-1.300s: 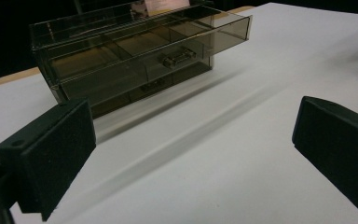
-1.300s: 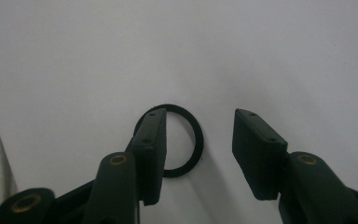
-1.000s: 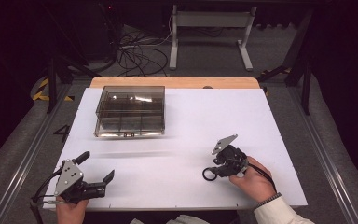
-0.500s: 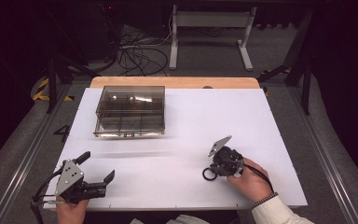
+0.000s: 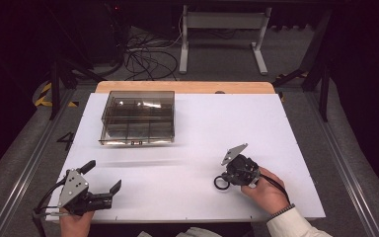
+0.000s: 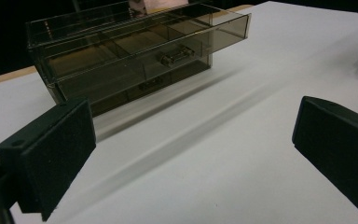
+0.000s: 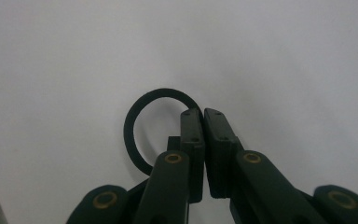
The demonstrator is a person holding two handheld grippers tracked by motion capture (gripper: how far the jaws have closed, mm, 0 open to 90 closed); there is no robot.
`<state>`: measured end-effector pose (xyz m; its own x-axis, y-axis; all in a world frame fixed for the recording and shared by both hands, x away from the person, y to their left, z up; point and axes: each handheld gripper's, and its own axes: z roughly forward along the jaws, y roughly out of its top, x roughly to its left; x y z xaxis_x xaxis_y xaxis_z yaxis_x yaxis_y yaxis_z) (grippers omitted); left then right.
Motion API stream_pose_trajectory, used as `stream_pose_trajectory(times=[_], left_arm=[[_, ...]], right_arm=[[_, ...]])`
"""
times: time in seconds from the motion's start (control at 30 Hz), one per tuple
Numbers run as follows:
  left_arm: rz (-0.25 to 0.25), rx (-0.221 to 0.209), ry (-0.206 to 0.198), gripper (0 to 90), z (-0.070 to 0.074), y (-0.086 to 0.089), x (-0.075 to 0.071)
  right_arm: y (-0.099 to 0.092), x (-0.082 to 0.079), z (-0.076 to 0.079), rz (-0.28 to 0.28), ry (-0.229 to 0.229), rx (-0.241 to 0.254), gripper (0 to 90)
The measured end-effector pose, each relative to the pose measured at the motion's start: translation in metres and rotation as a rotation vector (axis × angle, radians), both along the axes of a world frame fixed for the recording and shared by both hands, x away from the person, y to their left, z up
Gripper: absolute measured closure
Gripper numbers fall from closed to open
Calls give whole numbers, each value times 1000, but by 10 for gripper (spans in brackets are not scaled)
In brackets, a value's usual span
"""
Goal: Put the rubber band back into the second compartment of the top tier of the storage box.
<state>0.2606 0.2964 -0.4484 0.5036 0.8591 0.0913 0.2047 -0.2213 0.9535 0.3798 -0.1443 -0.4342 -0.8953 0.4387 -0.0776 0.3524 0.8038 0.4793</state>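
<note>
The black ring [image 7: 142,130] lies flat on the white worktop [image 5: 296,128], its open face turned straight up. Being round, it has no long axis to speak of, and it points no particular way. In the right gripper view it sits to the left of the right tool [image 7: 203,113], with its rim running in between the two pads [image 7: 192,135] — they have just been closing and are now pressed together, pinching the ring's edge at its right side. The rest of the loop juts out beyond and to the left of the jaws.

In the high view the ring [image 5: 221,182] lies at the tip of the right tool [image 5: 227,178], on the side toward the worktop's middle, well apart from the smoky clear drawer box [image 5: 138,117] at the far left.

The left tool [image 5: 101,177] rests at the near left corner, jaws spread wide with nothing between them — its own view looks across bare worktop to the drawer box [image 6: 135,56], whose top drawer stands pulled out.
</note>
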Motion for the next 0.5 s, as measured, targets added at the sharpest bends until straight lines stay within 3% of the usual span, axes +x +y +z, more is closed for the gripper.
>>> stream_pose_trajectory(times=[0.07, 0.13, 0.5], left_arm=[[0, -1, 0, 3, 0, 0, 0], [-1, -1, 0, 3, 0, 0, 0], [-2, -1, -1, 3, 0, 0, 0]], right_arm=[[-3, -2, 8, 3, -28, 44, 874], [-4, -3, 12, 5, -43, 58, 875], [-3, -6, 17, 9, -58, 71, 874]])
